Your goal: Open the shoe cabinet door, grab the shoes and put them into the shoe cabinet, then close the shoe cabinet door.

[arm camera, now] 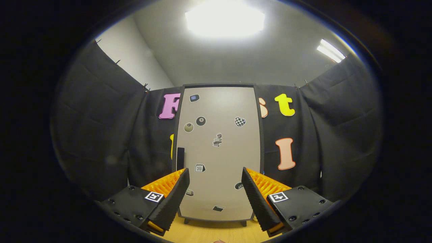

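I am holding the claw (215, 189) wide open and empty, facing the closed shoe cabinet door (219, 148) just beyond it, preparing to open it, probably by its dark left-side handle (180, 158).

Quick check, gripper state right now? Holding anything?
Gripper: open, jaws spread wide, holding nothing; it faces the closed shoe cabinet door, with the dark handle beyond its left finger.

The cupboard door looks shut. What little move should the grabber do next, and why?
Probably ease forward and toward the dark handle on the door's edge. The shoe cabinet door is closed and stands beyond the fingers, and the gripper is open with nothing between its fingers. The door has to be opened before any shoes go in.
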